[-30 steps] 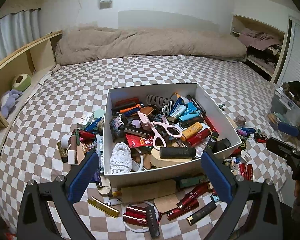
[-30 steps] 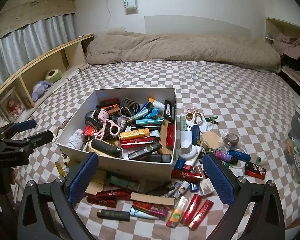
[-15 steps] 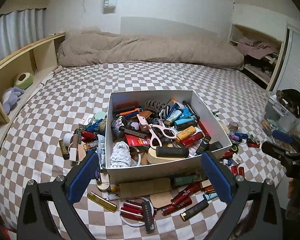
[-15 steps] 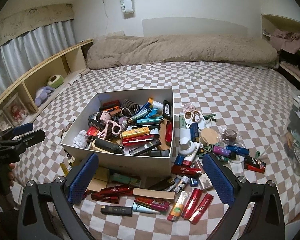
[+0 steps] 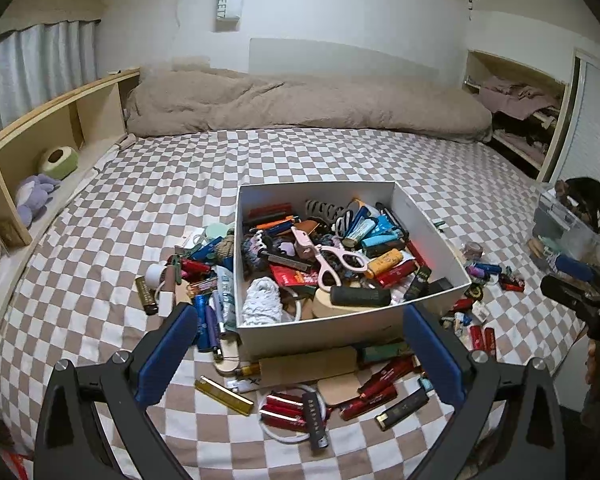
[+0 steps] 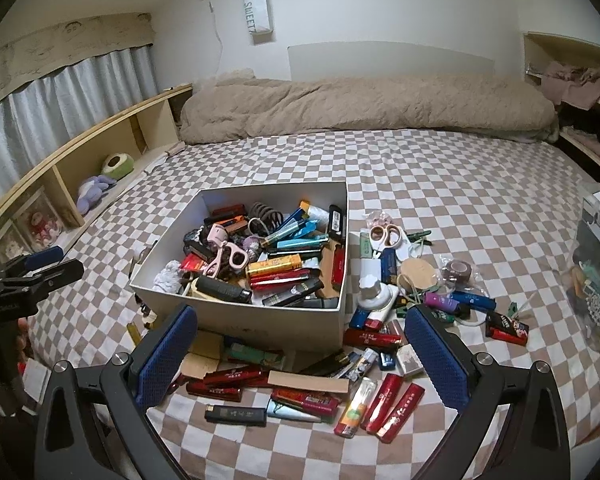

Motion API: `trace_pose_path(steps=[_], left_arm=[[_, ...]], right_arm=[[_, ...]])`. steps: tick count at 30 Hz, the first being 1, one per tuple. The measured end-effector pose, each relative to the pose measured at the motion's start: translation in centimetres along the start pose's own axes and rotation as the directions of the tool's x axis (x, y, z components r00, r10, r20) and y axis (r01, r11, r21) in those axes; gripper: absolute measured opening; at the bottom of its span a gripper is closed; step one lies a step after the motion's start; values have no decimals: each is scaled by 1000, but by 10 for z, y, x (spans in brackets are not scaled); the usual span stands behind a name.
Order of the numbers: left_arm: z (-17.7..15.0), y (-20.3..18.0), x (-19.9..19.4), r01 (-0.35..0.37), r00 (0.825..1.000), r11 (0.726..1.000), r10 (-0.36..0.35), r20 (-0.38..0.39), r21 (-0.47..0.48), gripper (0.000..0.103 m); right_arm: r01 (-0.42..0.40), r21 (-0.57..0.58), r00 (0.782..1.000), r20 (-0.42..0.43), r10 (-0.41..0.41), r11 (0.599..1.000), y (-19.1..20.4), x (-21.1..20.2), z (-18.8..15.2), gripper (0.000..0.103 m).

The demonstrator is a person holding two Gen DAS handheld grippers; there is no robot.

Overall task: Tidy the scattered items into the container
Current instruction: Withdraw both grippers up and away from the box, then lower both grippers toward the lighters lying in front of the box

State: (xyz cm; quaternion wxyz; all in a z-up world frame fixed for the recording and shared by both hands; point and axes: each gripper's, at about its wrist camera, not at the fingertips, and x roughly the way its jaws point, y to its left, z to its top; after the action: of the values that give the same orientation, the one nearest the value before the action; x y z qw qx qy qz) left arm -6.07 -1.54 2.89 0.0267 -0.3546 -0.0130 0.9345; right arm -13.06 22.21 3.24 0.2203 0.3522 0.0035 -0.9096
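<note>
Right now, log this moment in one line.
left gripper: open, empty | right gripper: open, empty | box: part-filled | items: scattered on bed

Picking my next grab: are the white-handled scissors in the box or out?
Out. The scissors lie on the checkered bedspread beside the white box.

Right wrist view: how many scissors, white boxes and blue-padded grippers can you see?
Scissors: 2 (pink plastic-handled scissors in the box, pale-handled scissors beside it)
White cardboard box: 1
Hand-held grippers: 2 (right hand-held gripper, left hand-held gripper, both open)
Total: 5
</note>
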Motion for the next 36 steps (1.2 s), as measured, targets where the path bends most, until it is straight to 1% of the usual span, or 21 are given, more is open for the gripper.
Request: trace_pose_path(steps=[5,10,14,18,22,26,30,36], left_arm=[[-6,6,-9,-11,1000,1000,11,8,19,103],[-14,14,-11,12,1000,1000,-12,-9,12,103],[-22,17,-10,5,1000,1000,-4,-27,17,103],[-33,14,-7,9,999,998,-7,-43,55,103],[-47,7,1,25,996,995,-17,-82,99,103],[-62,-3,8,47,992,990,-30,-122,136,103],[-76,-14,16,74,985,984,-46,-167,162,103],[-94,-20,29,102,970,980,-60,-235,169,103]], right_arm=[[-12,-11,1000,-4,12,1000,2,-3,-5,103],[-22,-25,1000,-13,21,999,4,-7,-11,103],[-27,-40,999,-40,25,999,3,-5,-20,103],[-20,-83,997,-71,14,996,4,-1,-33,103],[-19,-126,993,-118,4,992,8,7,-47,103],[-34,-133,984,-180,9,991,10,22,-64,103],[-49,-153,967,-254,9,987,17,37,-86,103],[-97,-153,939,-342,39,984,29,54,-111,103]])
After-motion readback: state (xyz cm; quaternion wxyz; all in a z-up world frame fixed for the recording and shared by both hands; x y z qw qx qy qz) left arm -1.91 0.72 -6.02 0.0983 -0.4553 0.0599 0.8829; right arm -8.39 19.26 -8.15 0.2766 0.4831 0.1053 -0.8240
